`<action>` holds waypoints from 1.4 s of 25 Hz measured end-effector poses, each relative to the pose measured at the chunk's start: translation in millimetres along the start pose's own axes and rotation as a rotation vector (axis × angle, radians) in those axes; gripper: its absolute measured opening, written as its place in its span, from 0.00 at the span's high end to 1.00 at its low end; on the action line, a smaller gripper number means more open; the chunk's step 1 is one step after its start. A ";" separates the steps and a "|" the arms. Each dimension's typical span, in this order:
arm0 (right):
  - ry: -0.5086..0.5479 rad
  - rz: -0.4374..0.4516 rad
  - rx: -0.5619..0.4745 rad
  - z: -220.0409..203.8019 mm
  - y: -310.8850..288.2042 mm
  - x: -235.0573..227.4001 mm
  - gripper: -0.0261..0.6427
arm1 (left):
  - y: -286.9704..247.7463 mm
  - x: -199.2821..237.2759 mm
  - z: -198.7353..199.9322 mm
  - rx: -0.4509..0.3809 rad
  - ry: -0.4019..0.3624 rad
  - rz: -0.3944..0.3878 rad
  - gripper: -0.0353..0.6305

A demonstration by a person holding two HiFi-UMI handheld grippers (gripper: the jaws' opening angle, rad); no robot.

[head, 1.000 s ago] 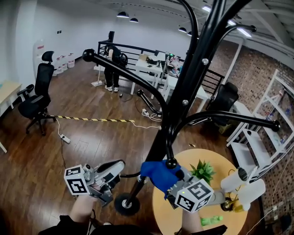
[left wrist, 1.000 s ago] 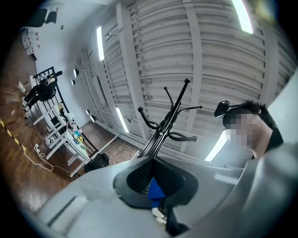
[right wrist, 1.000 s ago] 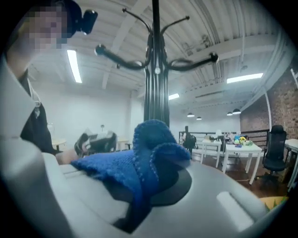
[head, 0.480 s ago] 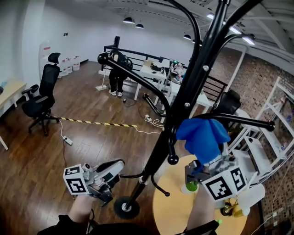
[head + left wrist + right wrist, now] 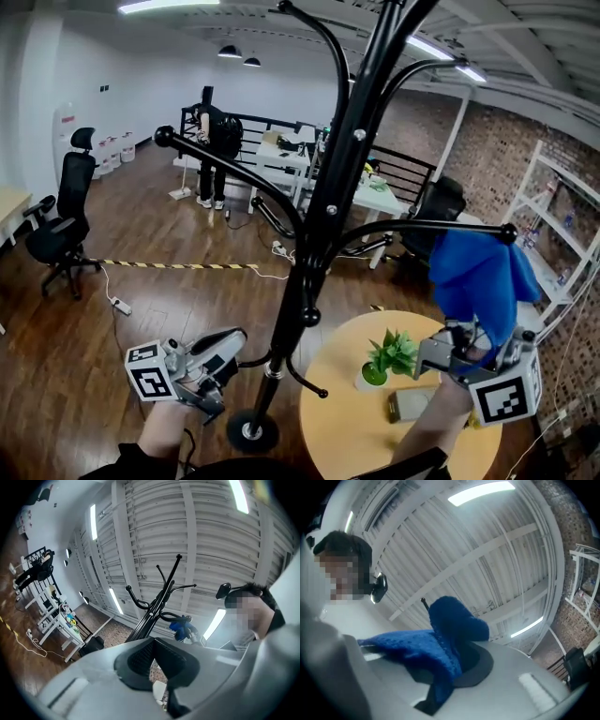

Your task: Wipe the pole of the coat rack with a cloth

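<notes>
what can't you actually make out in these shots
- Coat rack pole: top cut off by the head view's upper edge.
- Pads of the right gripper: covered by the blue cloth in the right gripper view.
- Flat item beside the potted plant: too small to identify, head view.
- Whether the cloth touches the hook arm: unclear, head view; they overlap.

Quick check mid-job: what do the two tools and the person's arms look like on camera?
The left tool and right tool both have light grey moulded bodies. Each carries a white cube with black square markers, one on the left and one on the right. The left tool's pads are black and finely textured. No cables show. The person wears dark sleeves that leave the forearms uncovered.
</notes>
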State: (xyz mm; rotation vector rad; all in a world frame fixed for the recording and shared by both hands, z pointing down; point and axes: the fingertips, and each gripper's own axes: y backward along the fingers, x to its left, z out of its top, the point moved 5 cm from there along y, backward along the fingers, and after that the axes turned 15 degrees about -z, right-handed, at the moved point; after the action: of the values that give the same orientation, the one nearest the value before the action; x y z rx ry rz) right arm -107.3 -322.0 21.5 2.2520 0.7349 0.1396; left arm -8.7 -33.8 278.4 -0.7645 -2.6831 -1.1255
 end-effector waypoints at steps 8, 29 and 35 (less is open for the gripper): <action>-0.012 -0.023 -0.008 -7.3 -2.5 7.2 0.93 | 4.4 -9.8 0.5 -0.008 0.000 0.007 0.94; 0.043 0.042 0.444 -202.9 3.7 28.5 0.93 | 41.4 -20.7 6.0 -0.056 -0.016 0.116 0.94; 0.034 0.025 0.653 -271.4 57.9 12.7 0.93 | 36.4 -12.4 0.3 -0.051 0.004 0.110 0.94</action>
State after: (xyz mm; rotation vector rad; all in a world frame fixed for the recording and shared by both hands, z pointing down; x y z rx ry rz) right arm -154.4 -176.6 253.5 2.8807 0.8589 -0.0639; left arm 20.3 -17.0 297.3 -0.9052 -2.5825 -1.1708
